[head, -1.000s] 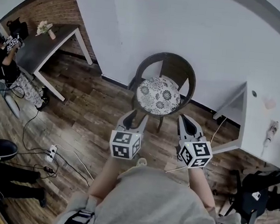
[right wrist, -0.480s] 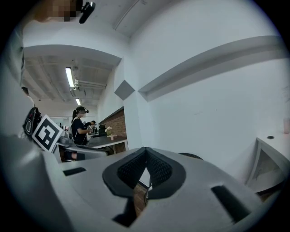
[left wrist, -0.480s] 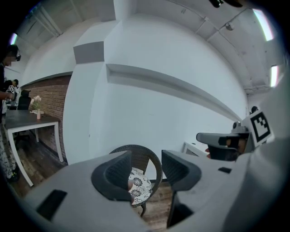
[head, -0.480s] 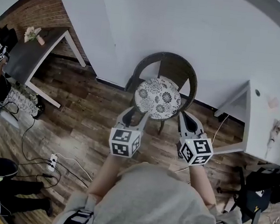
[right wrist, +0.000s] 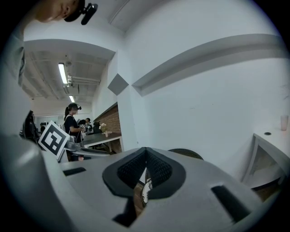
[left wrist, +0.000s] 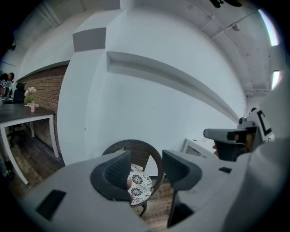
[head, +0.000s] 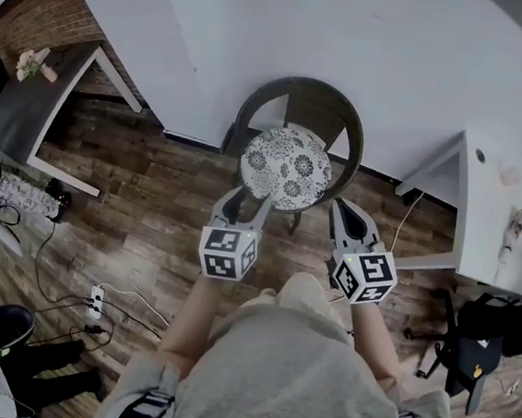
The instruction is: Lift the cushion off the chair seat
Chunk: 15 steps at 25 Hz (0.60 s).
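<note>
Left gripper [left wrist: 145,171] jaws are opening, nothing between them; right gripper [right wrist: 146,170] jaws are clenched together, empty. Both hover near the front of the dark round wicker chair [head: 343,129], its round black-and-white floral cushion [head: 287,165] lying on the seat. Likely risk: the clenched right jaws nudge the cushion aside instead of gripping it

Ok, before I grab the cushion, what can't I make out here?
- Cushion underside, any ties to the chair: head view shows only its top.
- Right gripper view: the shut right gripper's own jaws hide all but a sliver of cushion.
- Left gripper view: the left gripper, jaws opening with nothing between them, covers the cushion's left edge.
</note>
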Motion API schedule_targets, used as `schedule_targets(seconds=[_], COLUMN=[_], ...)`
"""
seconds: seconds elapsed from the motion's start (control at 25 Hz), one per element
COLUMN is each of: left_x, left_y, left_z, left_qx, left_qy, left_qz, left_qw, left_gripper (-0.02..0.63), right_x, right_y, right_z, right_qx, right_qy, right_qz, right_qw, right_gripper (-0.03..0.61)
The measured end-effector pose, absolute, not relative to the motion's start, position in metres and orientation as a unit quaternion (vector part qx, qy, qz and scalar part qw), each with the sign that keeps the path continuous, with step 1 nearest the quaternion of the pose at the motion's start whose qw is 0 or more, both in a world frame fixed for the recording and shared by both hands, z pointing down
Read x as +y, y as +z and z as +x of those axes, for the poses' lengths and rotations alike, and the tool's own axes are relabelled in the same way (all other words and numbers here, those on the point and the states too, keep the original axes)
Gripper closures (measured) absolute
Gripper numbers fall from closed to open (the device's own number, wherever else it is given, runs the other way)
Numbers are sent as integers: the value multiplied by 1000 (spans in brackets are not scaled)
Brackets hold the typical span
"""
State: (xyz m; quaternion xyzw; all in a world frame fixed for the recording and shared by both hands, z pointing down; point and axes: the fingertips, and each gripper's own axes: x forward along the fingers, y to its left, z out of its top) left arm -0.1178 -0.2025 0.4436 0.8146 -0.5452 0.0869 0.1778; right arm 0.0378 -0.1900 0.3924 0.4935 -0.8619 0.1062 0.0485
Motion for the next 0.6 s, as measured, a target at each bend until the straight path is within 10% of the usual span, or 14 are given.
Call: schedule_targets(seconds=[0.6], left_x=[-287], left_y=[545], left_z=[-119], left_qx=[-561], left_qy=[96], left_qz=[793], left_qw=[216], left_gripper=[407], right_x=[-274], right_y=[457], right_z=[34], right_qx=[-869], right_qy=[141], right_qz=[463], right_qw=[98], right_gripper=[577])
